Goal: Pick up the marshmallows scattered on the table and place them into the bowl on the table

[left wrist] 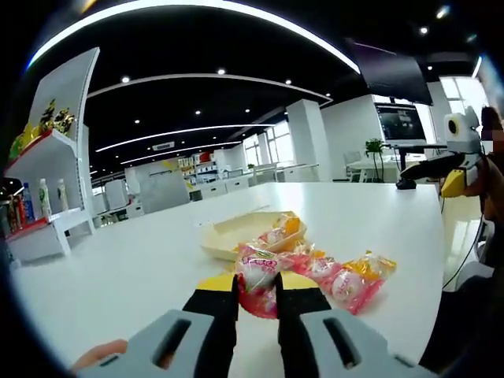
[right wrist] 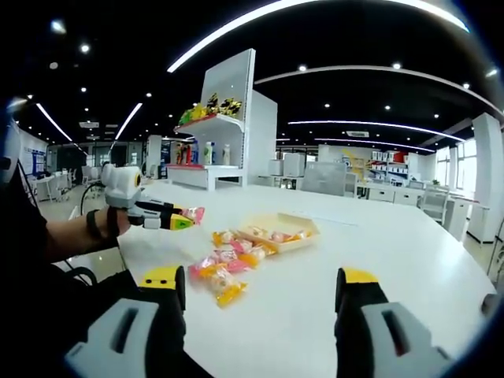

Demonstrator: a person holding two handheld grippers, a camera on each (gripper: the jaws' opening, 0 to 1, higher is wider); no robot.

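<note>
My left gripper [left wrist: 257,285] is shut on a pink-wrapped marshmallow [left wrist: 257,269], held above the white table [left wrist: 142,268]. Several more wrapped marshmallows [left wrist: 346,282] lie in a loose heap just beyond it. Past them stands a shallow cream bowl [left wrist: 228,235] with a few marshmallows inside. In the right gripper view, the heap [right wrist: 219,274] lies ahead, with the bowl [right wrist: 293,226] behind it. My right gripper [right wrist: 258,285] hangs open with nothing between its fingers. The left gripper [right wrist: 175,220] hovers left of the heap, carrying its marshmallow [right wrist: 194,213]. The right gripper [left wrist: 454,175] appears at the far right.
A white shelf unit [right wrist: 224,118] with bottles and snacks stands past the table's far end, shelf unit [left wrist: 49,181]. A monitor [left wrist: 400,122] sits on a desk behind. The person's forearm [right wrist: 71,238] reaches in from the left. The table edge [left wrist: 437,260] runs close by.
</note>
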